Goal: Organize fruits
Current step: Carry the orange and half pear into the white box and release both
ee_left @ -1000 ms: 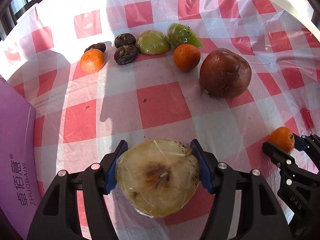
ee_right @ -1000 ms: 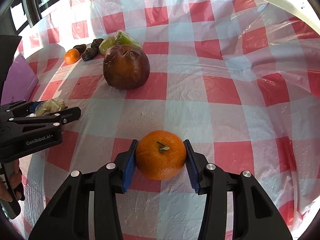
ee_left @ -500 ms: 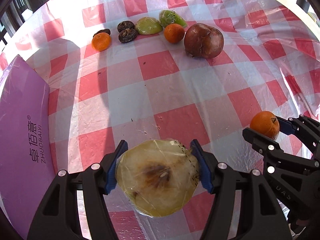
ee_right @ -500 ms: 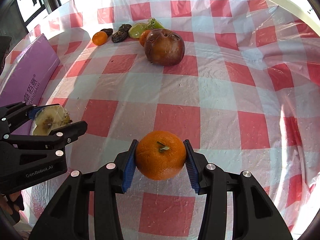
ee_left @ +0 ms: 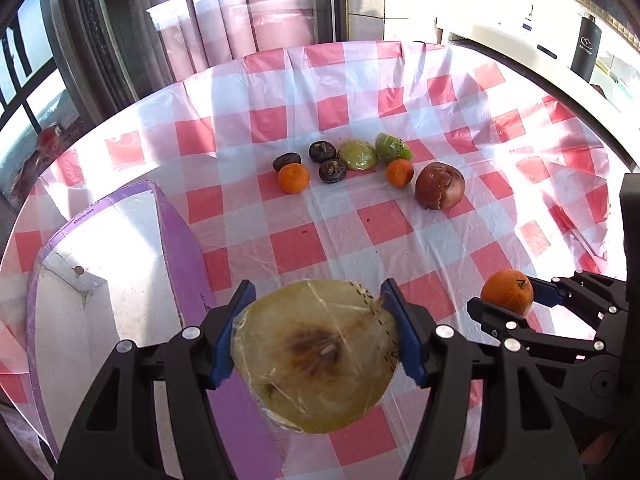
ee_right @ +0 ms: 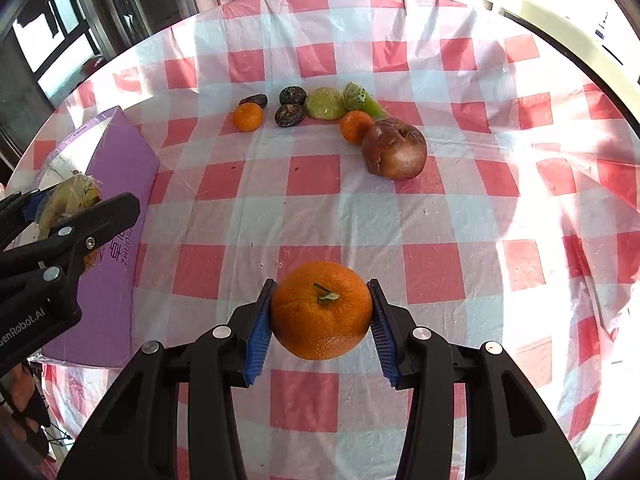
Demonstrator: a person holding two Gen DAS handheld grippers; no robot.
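Overall, I see the table (ee_right: 460, 216) under a red-and-white checked cloth, with a purple box (ee_left: 100, 312) at its left edge, open to a white interior. My left gripper (ee_left: 318, 334) clamps a plastic-wrapped half fruit (ee_left: 316, 364), cut face browned, held above the box's near wall. Across the table lies a wrinkled dark red fruit (ee_right: 394, 155). My right gripper (ee_right: 322, 322) grips an orange (ee_right: 322, 310), stem up, held clear above the cloth. Far back sit two wrapped green pieces (ee_left: 358, 155), two loose oranges (ee_left: 294, 178) and three dark shrivelled fruits (ee_left: 332, 171), grouped in a loose row.
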